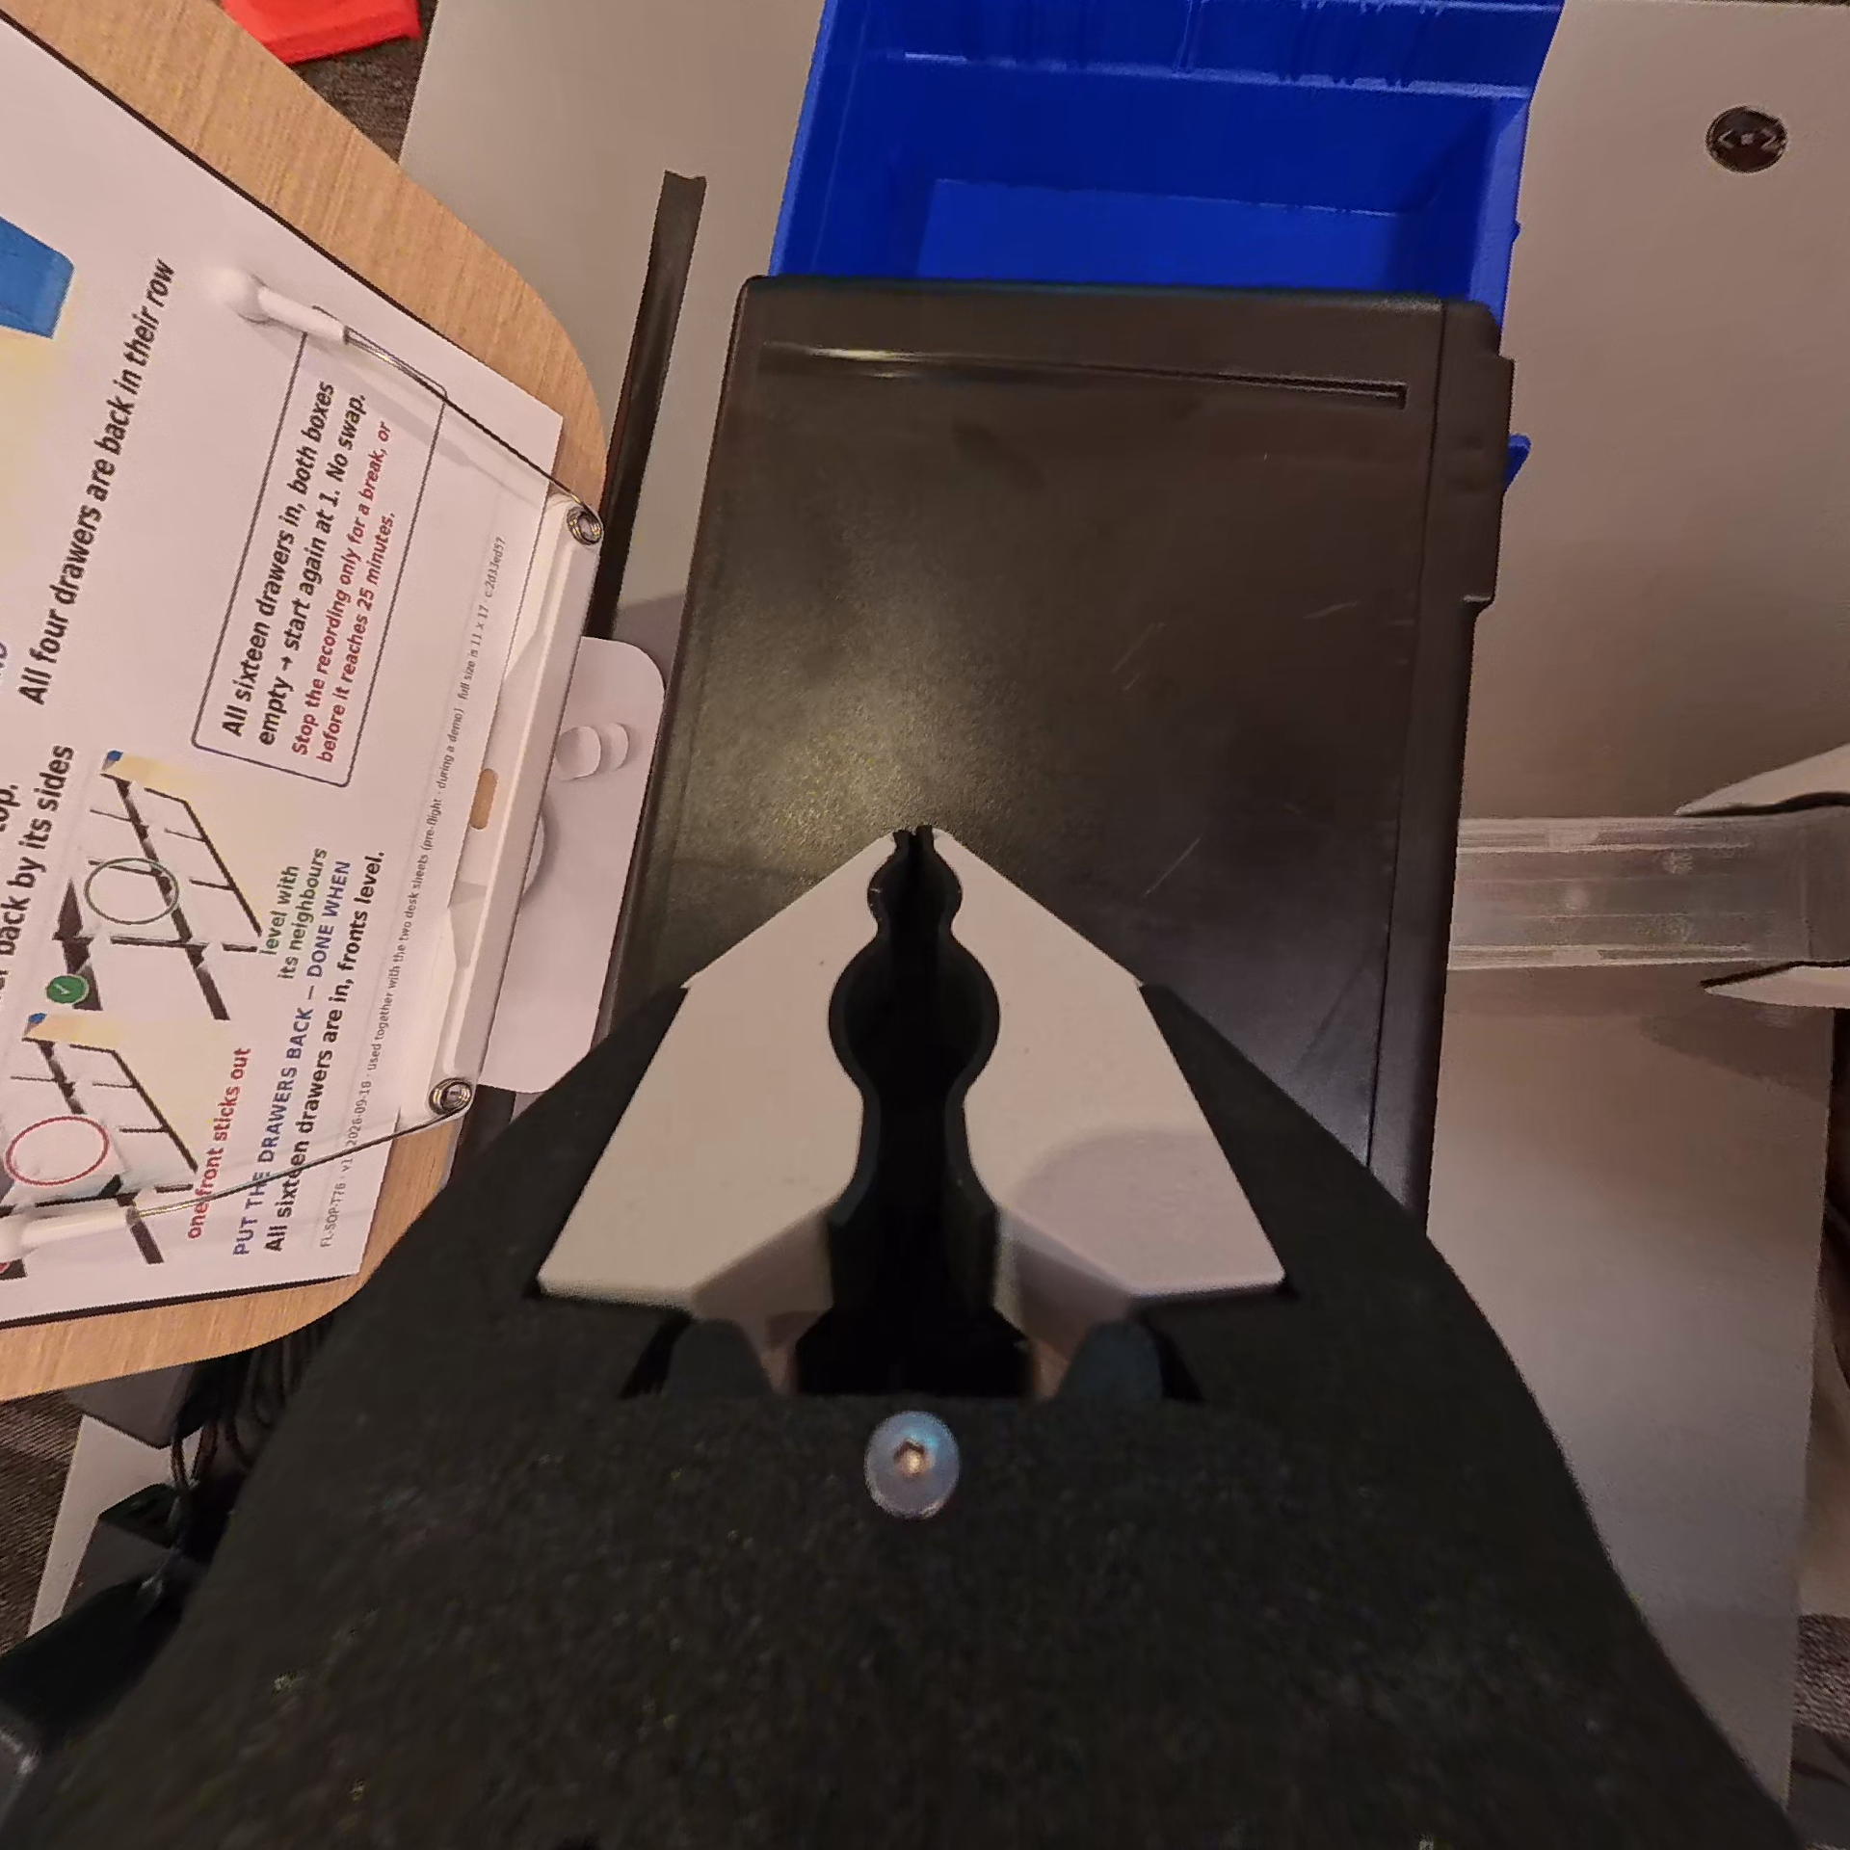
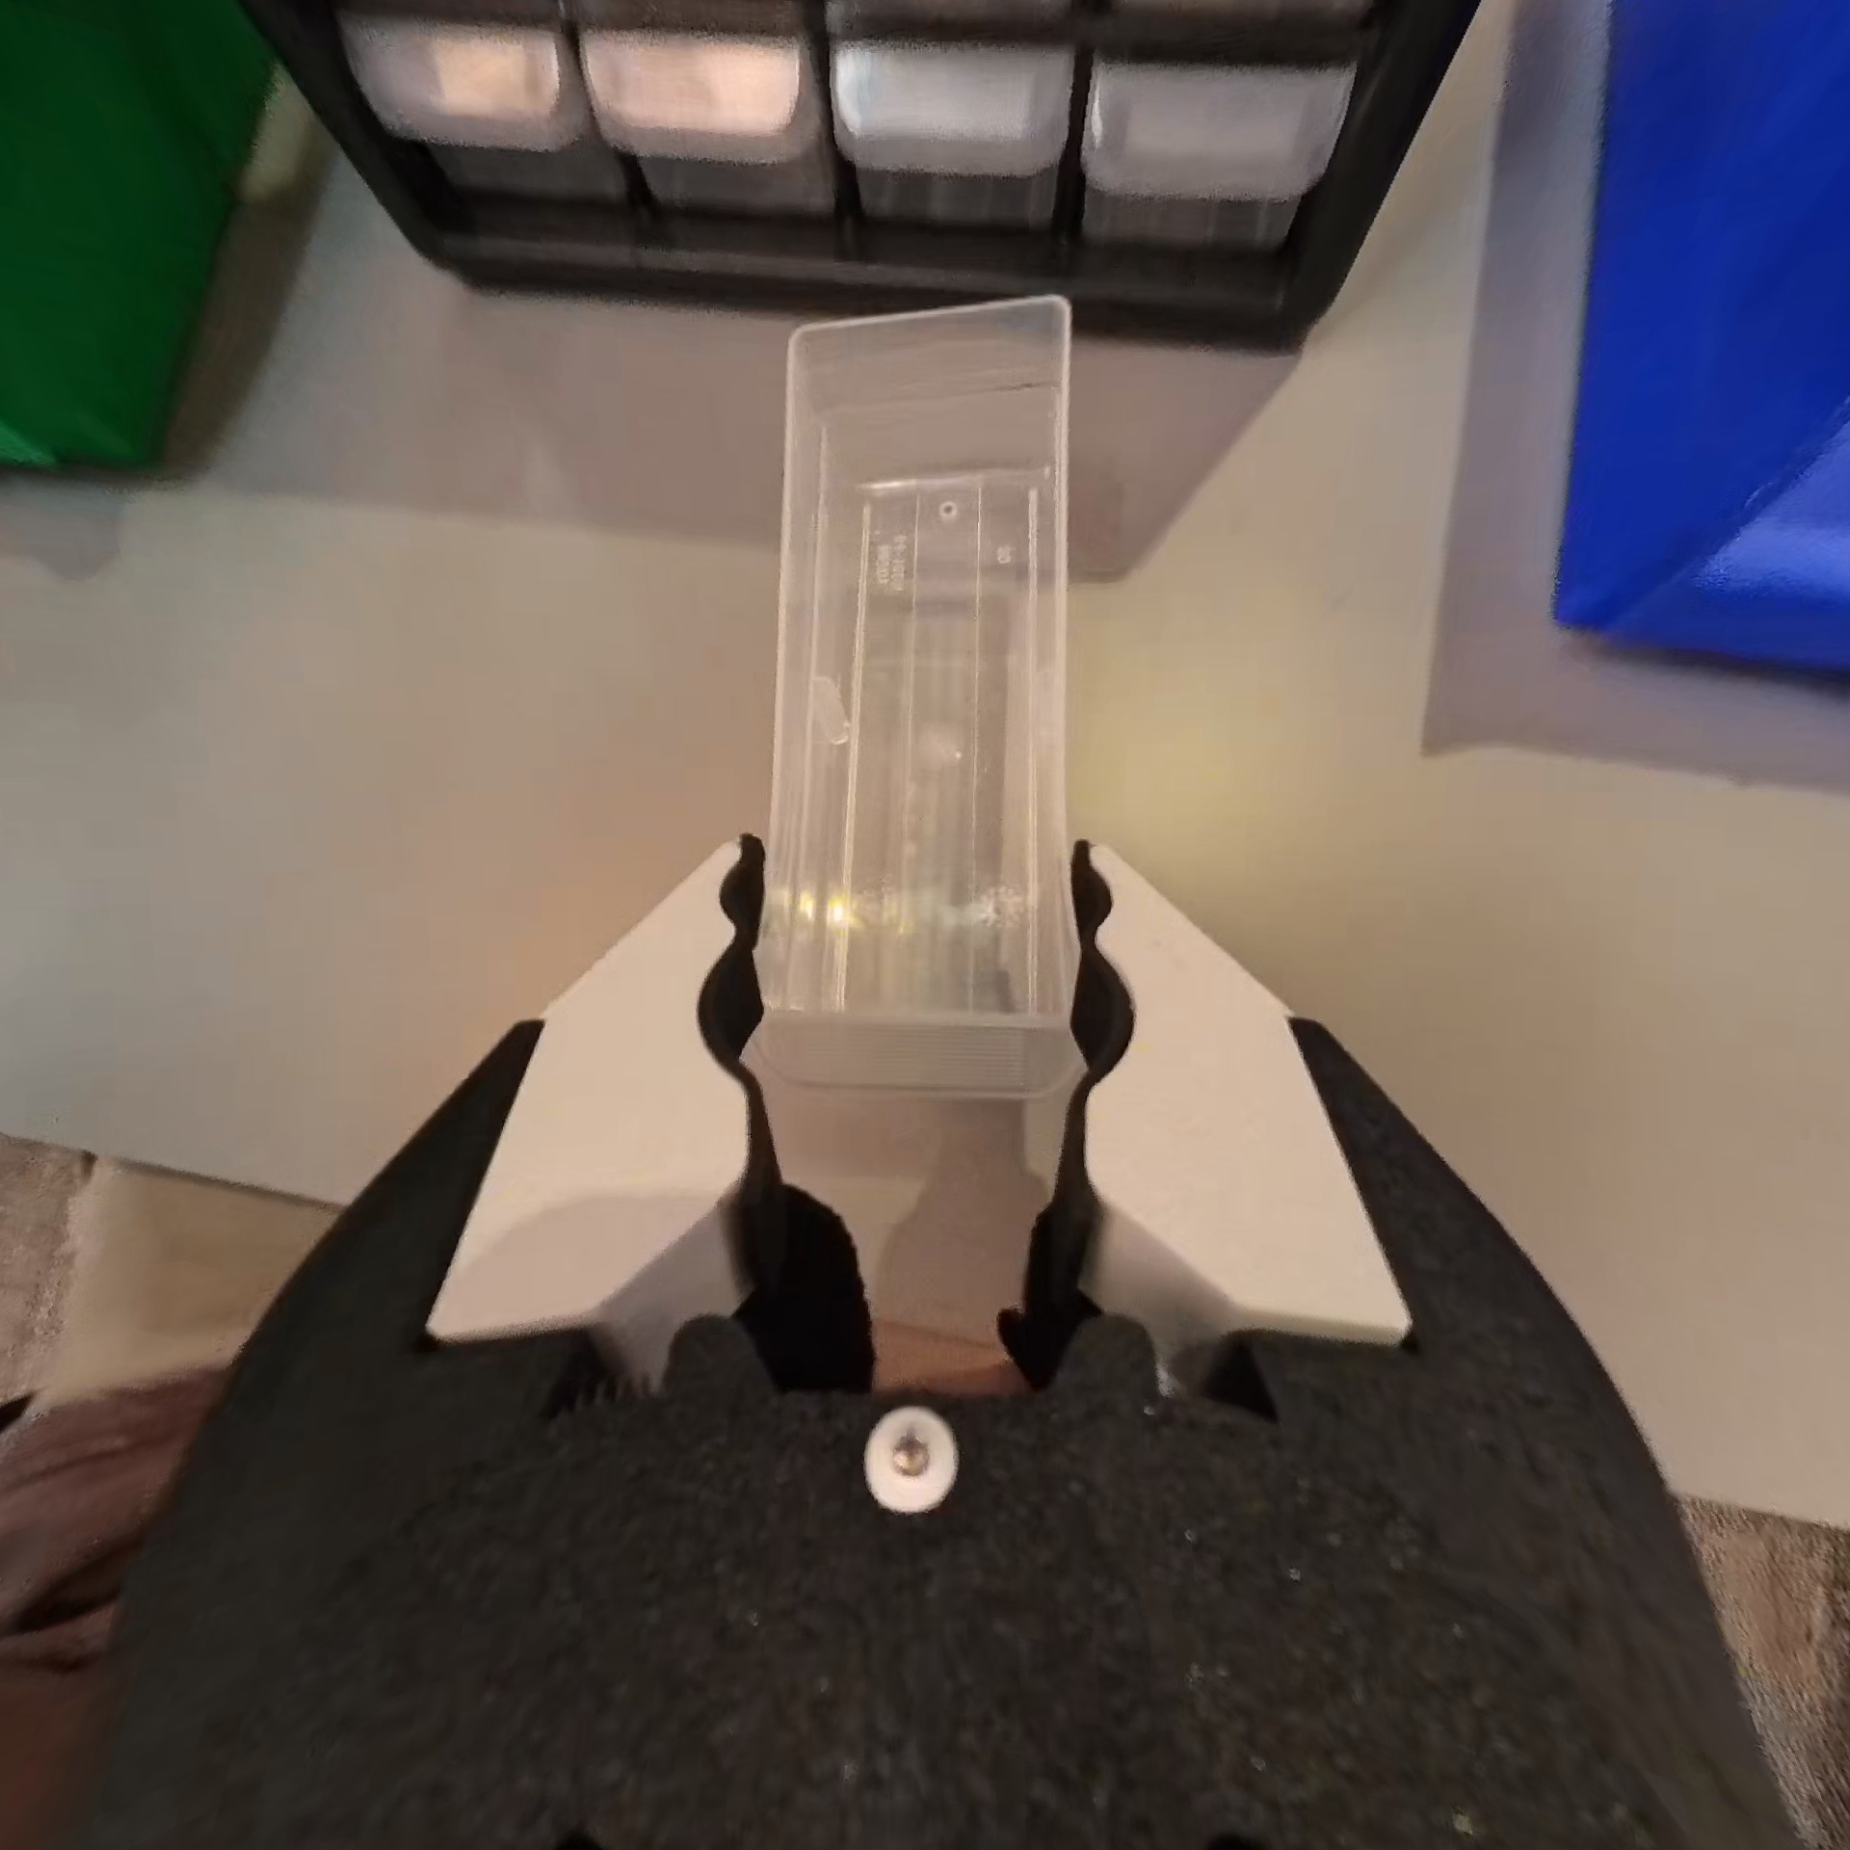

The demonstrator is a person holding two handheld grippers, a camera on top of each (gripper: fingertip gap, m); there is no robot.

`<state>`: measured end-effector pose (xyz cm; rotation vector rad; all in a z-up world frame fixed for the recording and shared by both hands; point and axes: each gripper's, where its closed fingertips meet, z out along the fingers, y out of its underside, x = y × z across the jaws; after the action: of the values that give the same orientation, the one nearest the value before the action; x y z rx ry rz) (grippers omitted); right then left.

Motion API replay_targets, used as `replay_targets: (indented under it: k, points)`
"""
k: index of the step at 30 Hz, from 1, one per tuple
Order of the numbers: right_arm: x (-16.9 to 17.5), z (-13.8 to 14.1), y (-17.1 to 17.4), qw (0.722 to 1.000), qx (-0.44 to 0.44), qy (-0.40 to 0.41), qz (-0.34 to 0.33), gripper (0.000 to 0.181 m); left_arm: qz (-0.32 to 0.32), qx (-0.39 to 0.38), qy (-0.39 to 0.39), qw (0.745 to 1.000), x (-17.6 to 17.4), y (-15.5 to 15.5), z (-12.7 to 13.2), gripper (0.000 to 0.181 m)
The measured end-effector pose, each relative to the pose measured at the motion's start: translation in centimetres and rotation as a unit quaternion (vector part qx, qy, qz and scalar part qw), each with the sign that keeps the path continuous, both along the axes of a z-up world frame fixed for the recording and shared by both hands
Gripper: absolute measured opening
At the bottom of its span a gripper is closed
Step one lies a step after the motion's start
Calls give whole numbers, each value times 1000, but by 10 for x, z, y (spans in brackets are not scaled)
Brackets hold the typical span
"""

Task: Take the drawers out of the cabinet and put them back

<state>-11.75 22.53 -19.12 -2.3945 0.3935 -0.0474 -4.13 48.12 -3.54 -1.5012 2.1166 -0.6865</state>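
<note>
Judging progress: one drawer is out and in the air; most of the job looks to remain, though the frames cannot say whether this drawer is leaving or returning.
Surface: pale, carrying the cabinet, a blue bin and a green bin; no loose drawers lie on the stretch that shows.
Cabinet: black; the left wrist view looks down on its flat top, the right wrist view faces its front from lower down.
Blue bin: just behind the cabinet in the left wrist view, and nothing shows in the part of its inside that is visible.
Green bin: left of the cabinet front; its inside is hidden.
Instruction sheet: on a wooden board left of the cabinet, under a clear holder.
Bottom row: four clear drawers seated in their slots, fronts roughly level; the higher rows are out of frame, so the gap this drawer belongs to cannot be seen.
Left tool: tips pressed together, holding nothing, poised over the cabinet top.
Right tool: pinching the drawer by its two long sides near the closer end.
Drawer: clear, empty, held clear of the surface, far end pointing at the cabinet front and apart from it.
</note>
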Motion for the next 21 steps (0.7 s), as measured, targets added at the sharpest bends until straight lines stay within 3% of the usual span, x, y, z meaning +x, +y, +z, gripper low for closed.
replay_targets:
  k: [10, 21]
  points:
    - [18, 87, 43, 994, 105, -21, -19, 61, 1, -2, 3, 1000, 0, 0, 0, 0]
    - [14, 97, 68, 992, 121, -1, -30, 61, 5, 6, 5, 1000, 0, 0, 0, 0]
